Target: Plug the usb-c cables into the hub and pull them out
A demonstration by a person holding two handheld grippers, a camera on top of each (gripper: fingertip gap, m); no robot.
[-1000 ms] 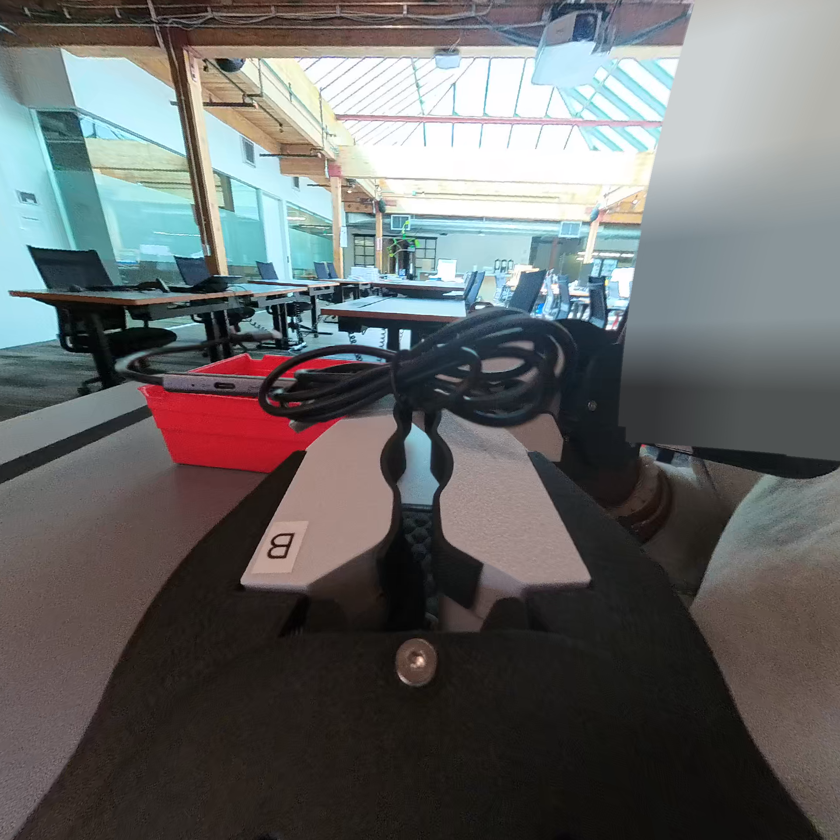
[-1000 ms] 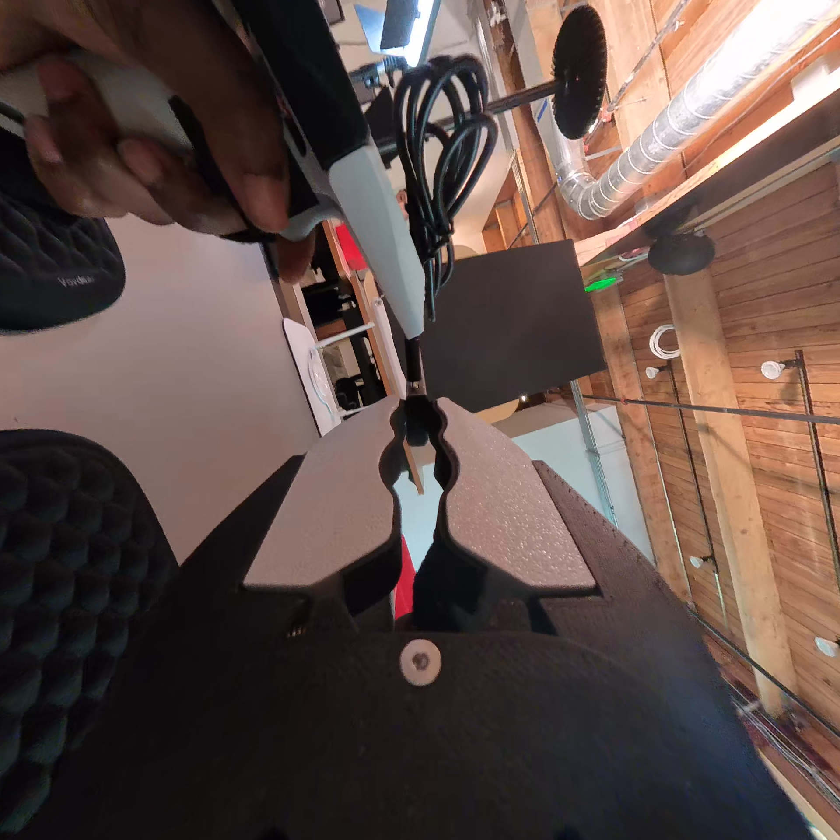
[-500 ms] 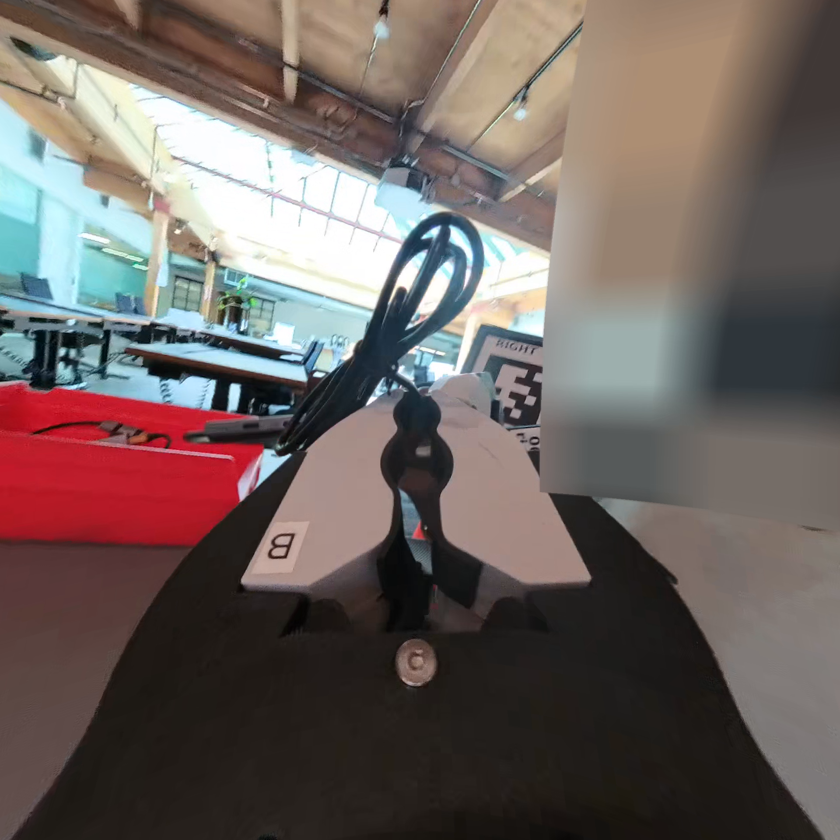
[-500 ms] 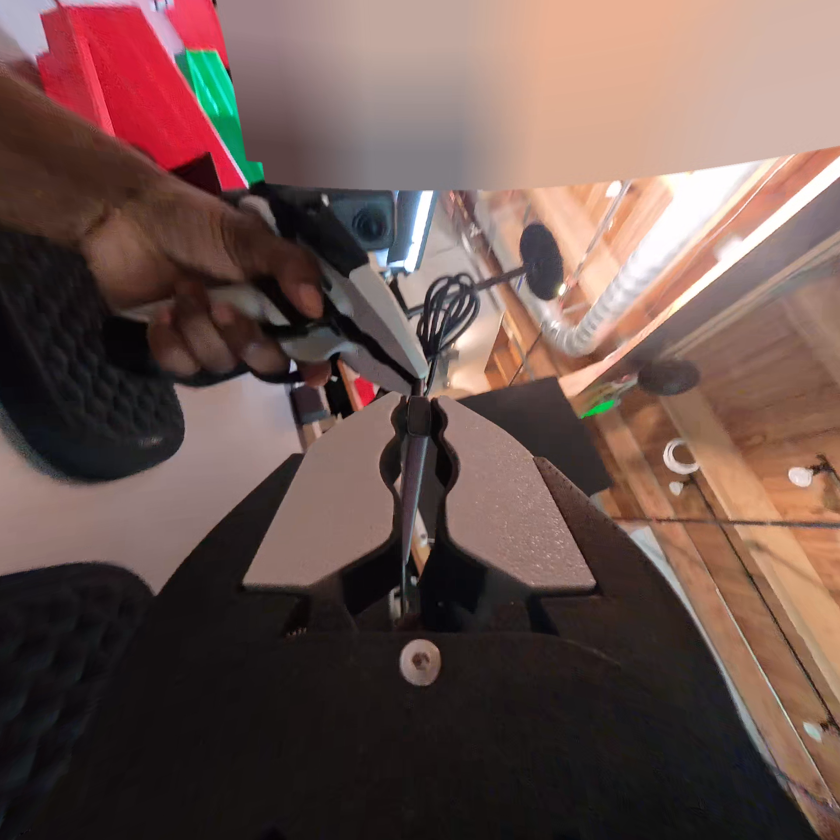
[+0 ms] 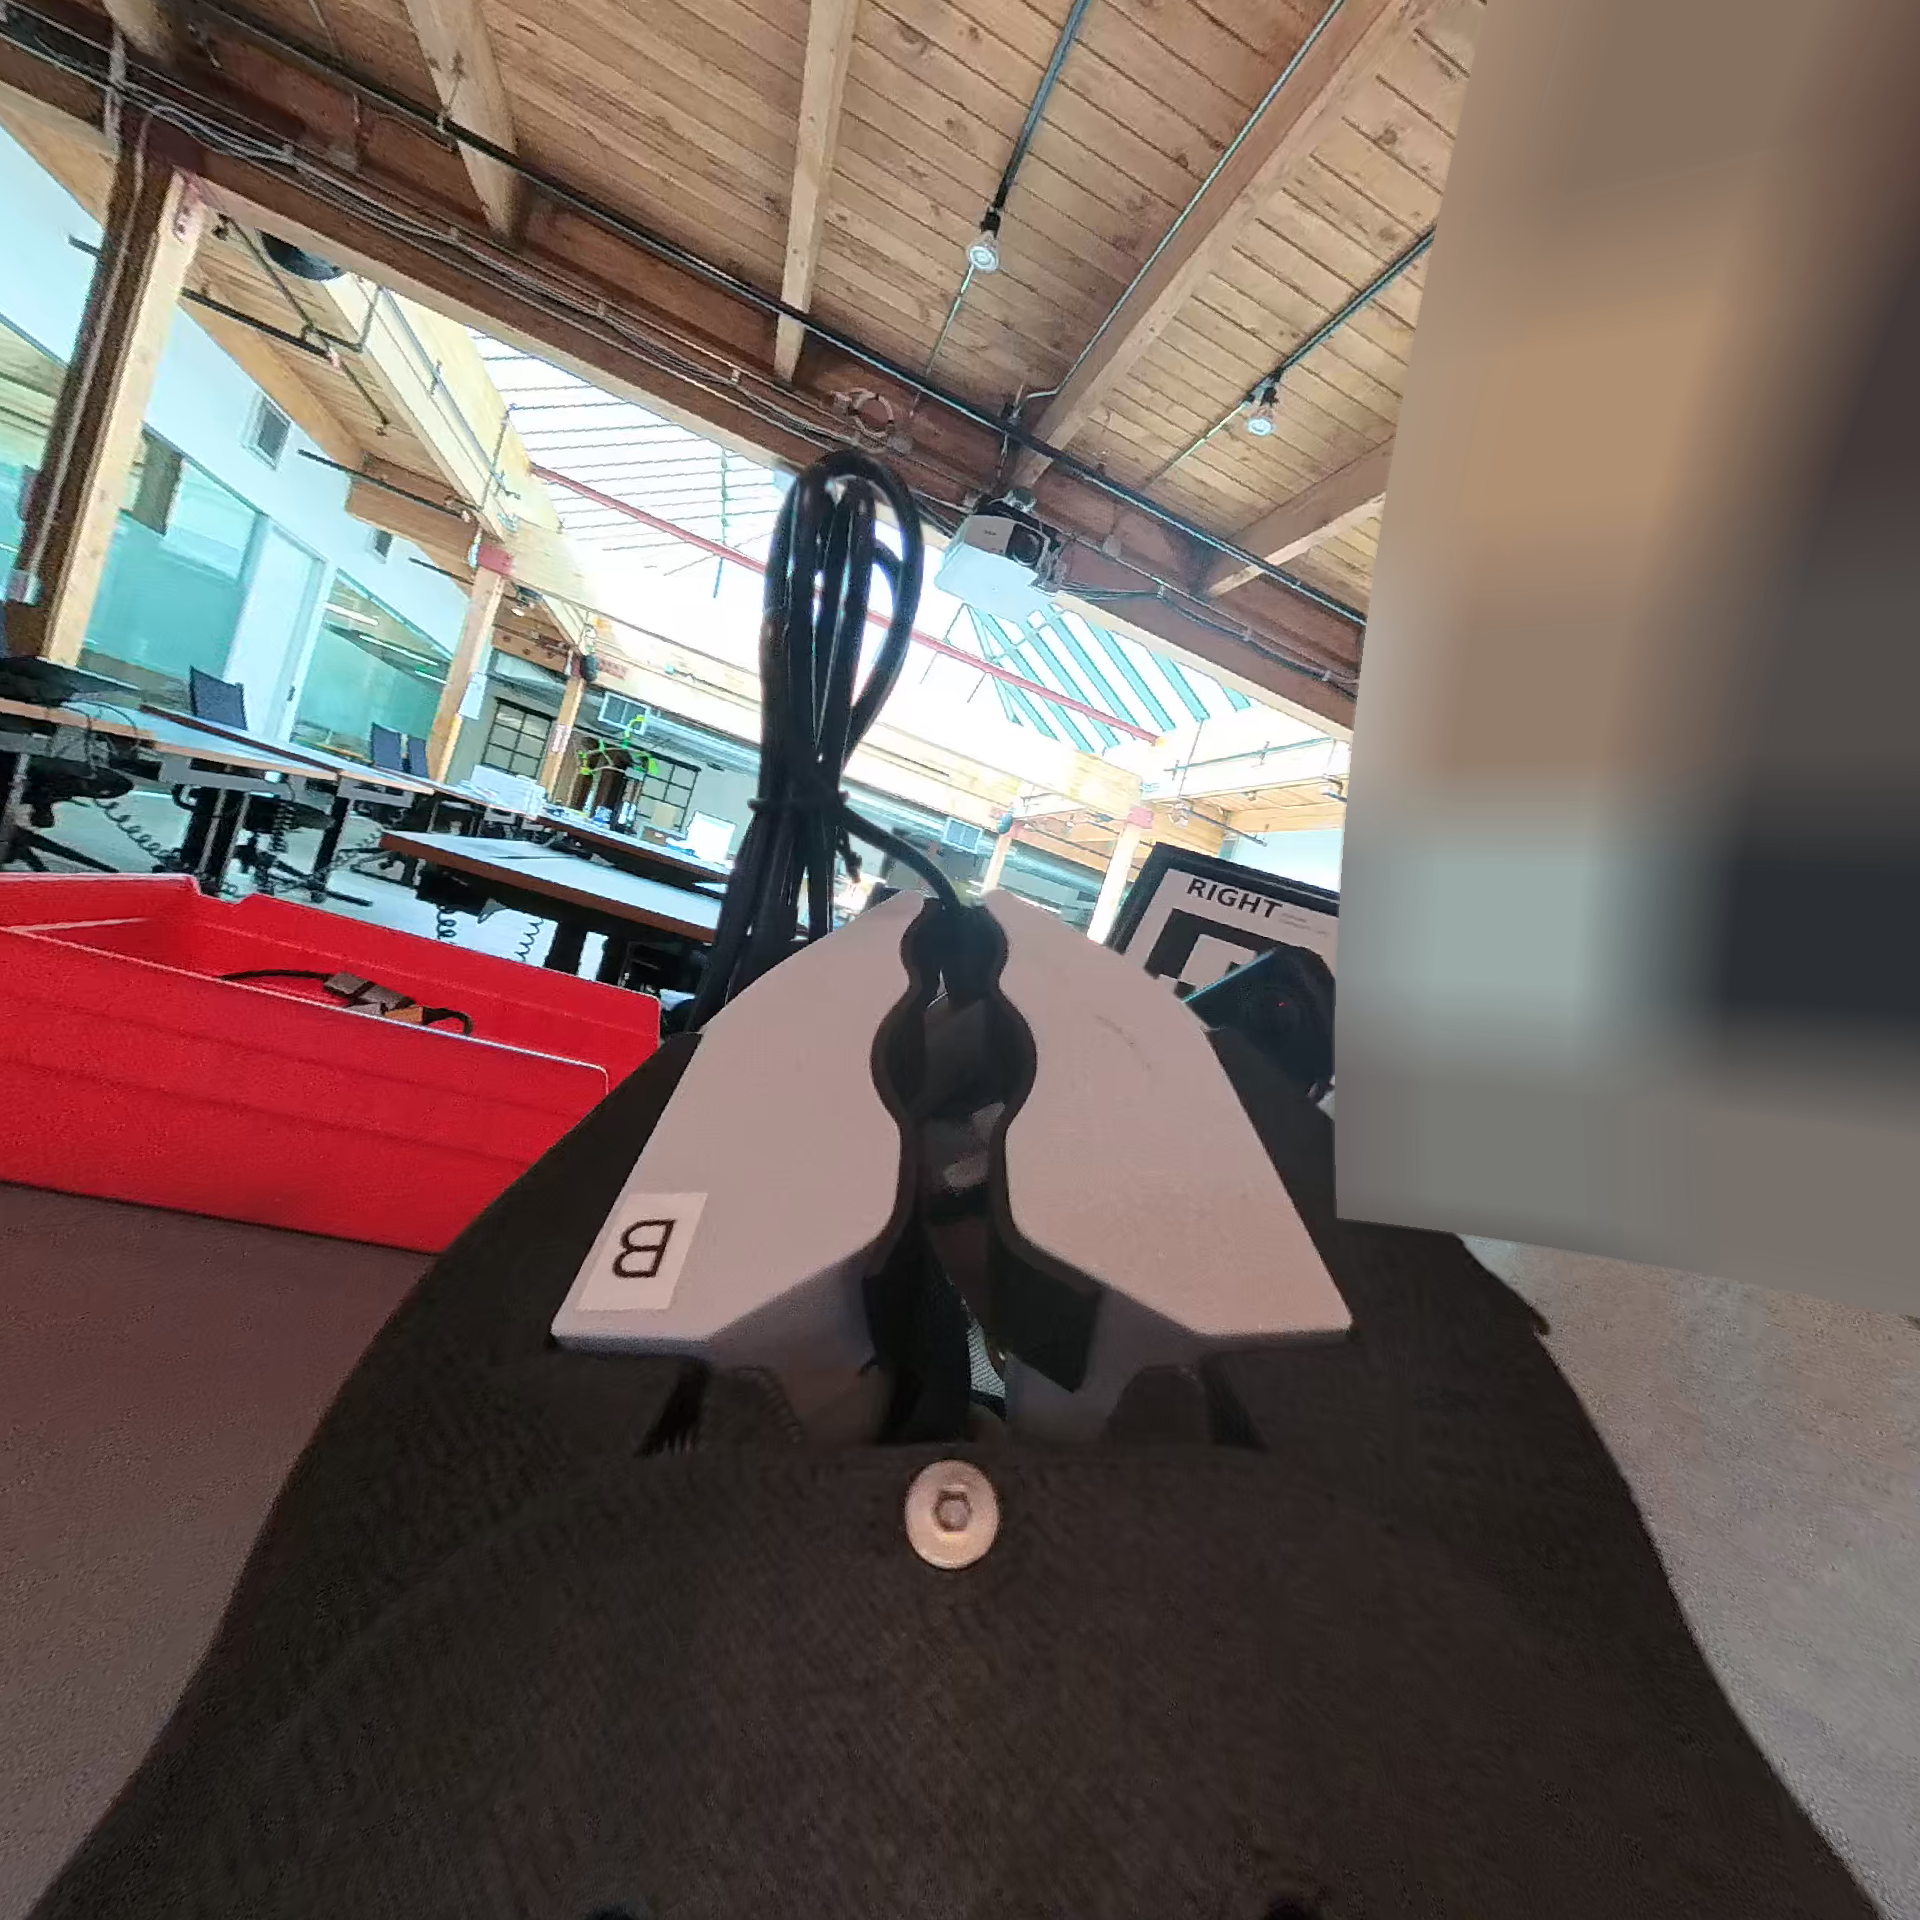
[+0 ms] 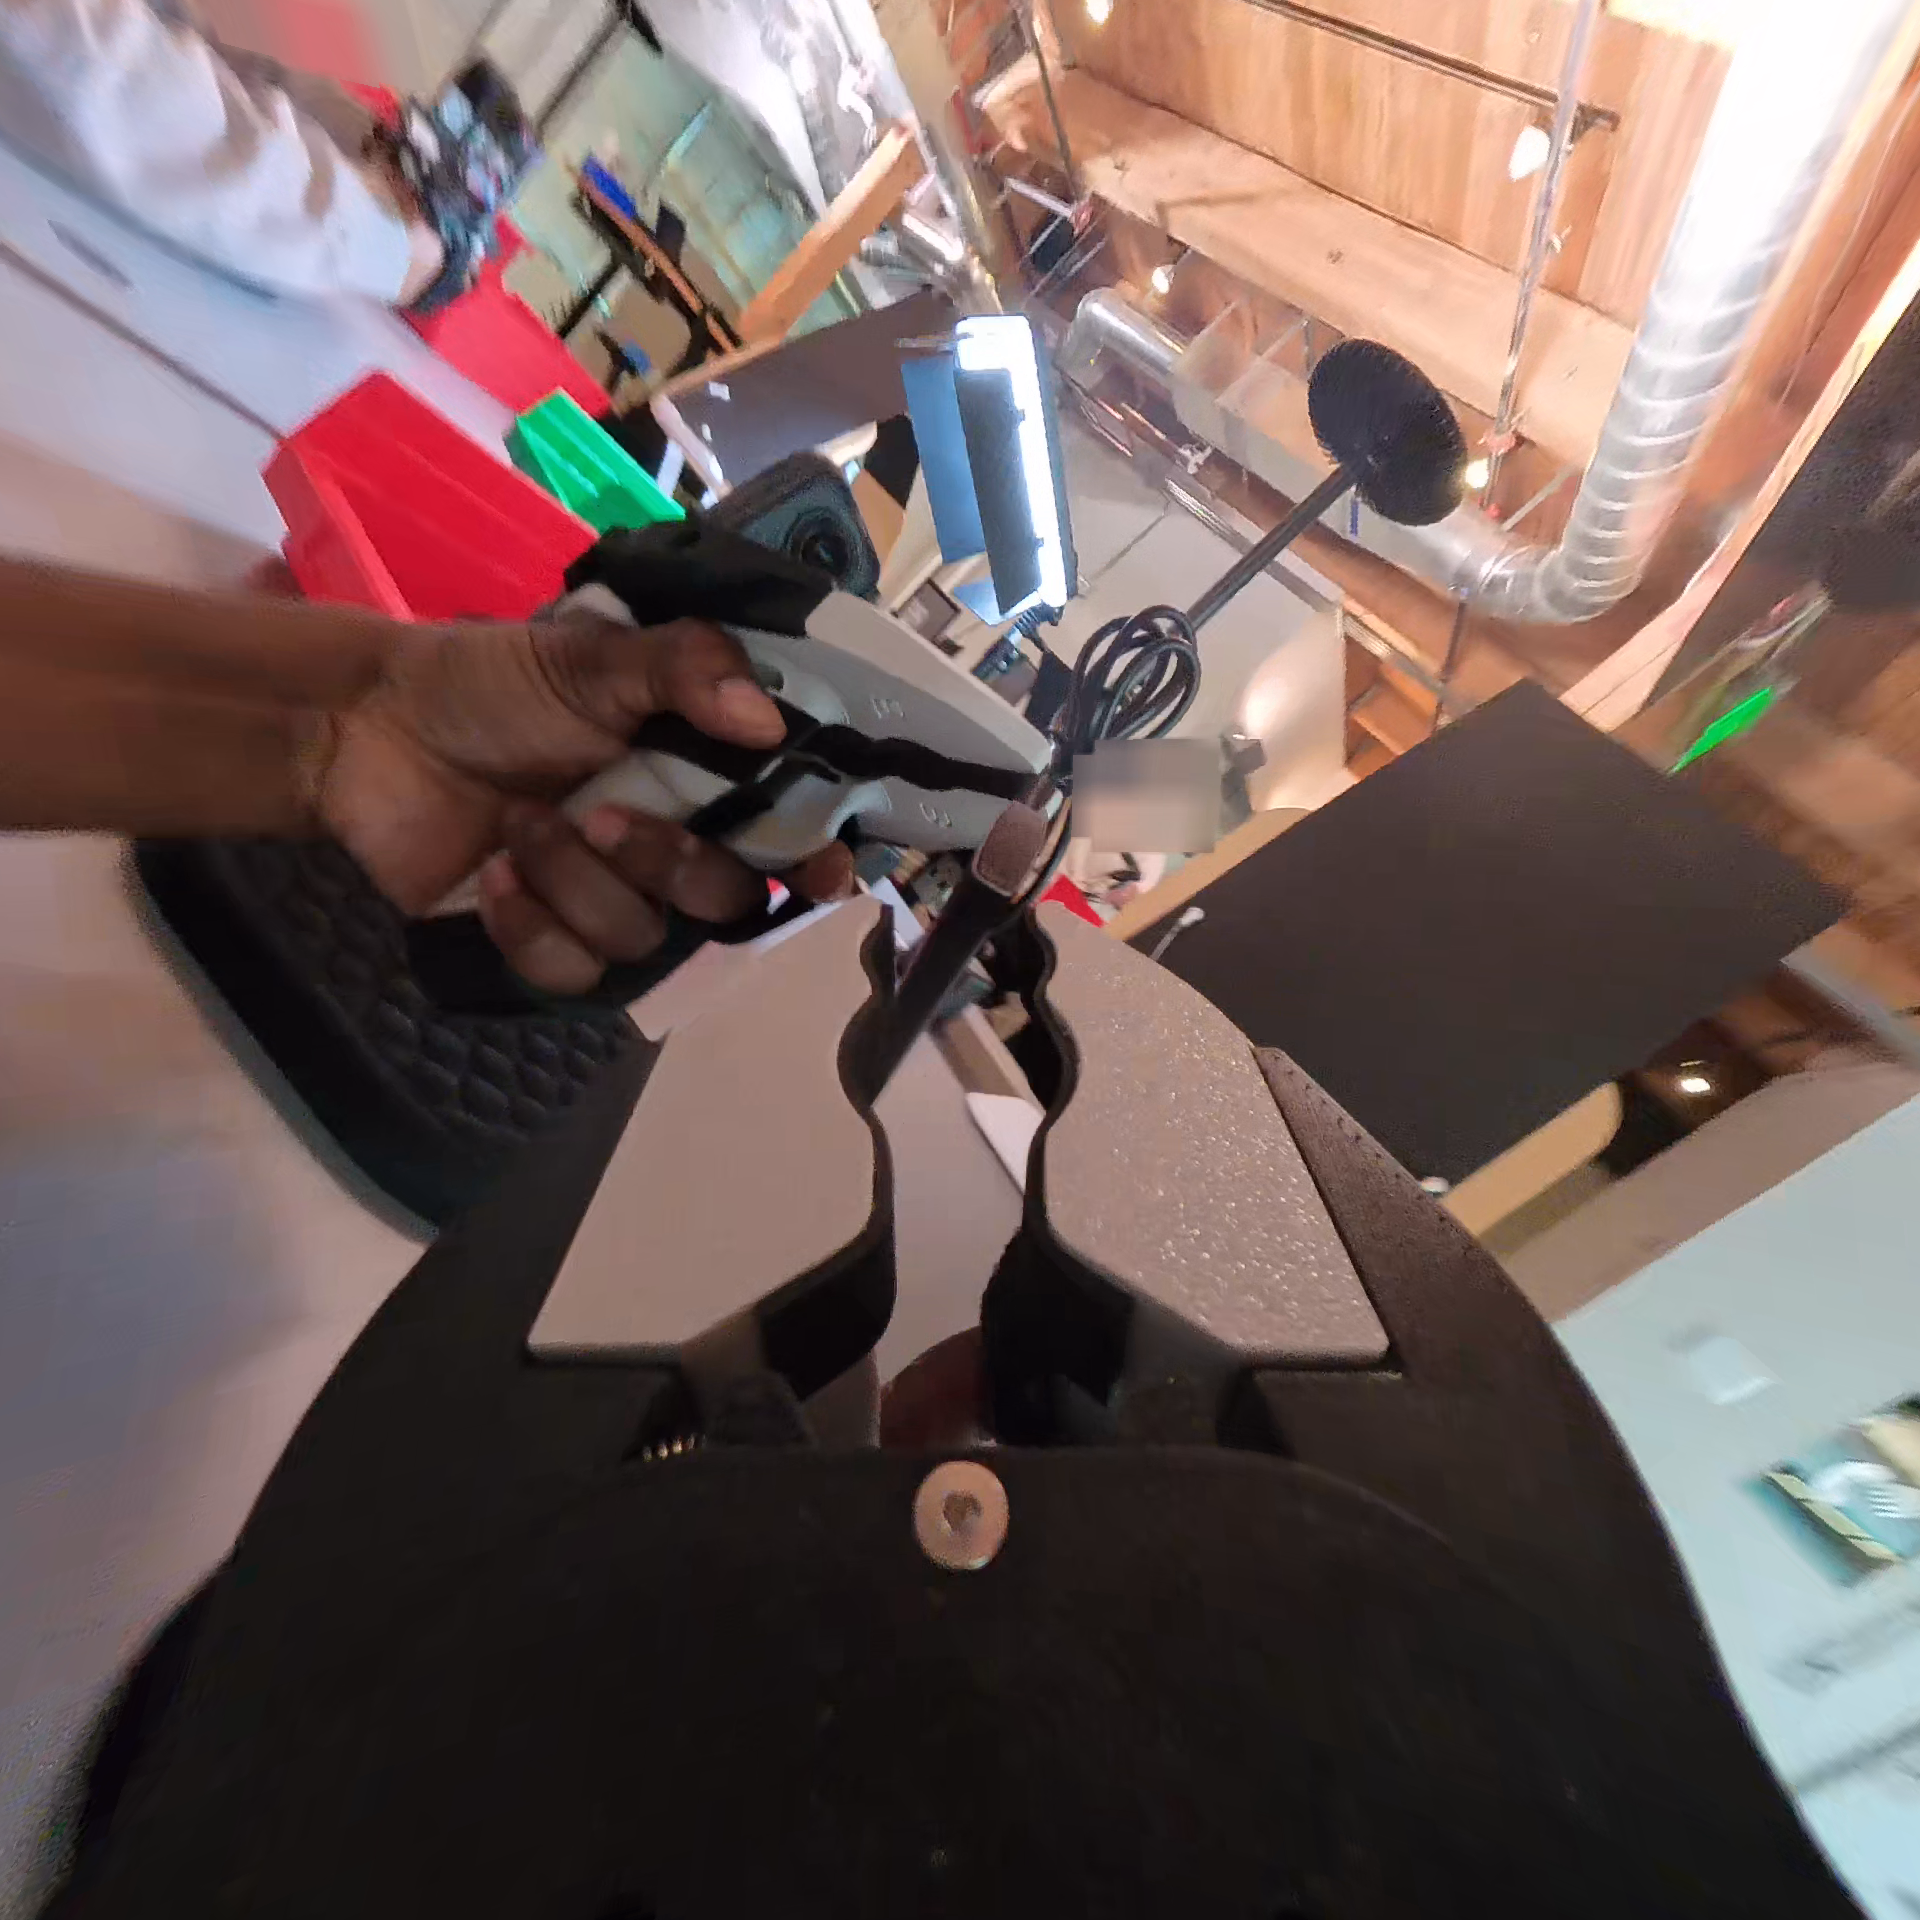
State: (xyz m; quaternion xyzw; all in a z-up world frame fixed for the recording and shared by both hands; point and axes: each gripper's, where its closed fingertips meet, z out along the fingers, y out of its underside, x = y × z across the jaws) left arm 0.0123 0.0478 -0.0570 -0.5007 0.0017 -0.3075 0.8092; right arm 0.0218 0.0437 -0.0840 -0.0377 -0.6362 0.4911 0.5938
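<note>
At frame centre, my left gripper clenches a coiled black cable; lettered sticker lower left. Right gripper released around hub. Red bin left.

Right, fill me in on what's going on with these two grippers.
A person's hand holds the left gripper, which is shut on the plug end of a bundled black cable; the coil sticks up above it. The slim dark hub runs from that plug down between the fingers of the right gripper, whose jaws stand apart. Whether the plug is seated is unclear.
</note>
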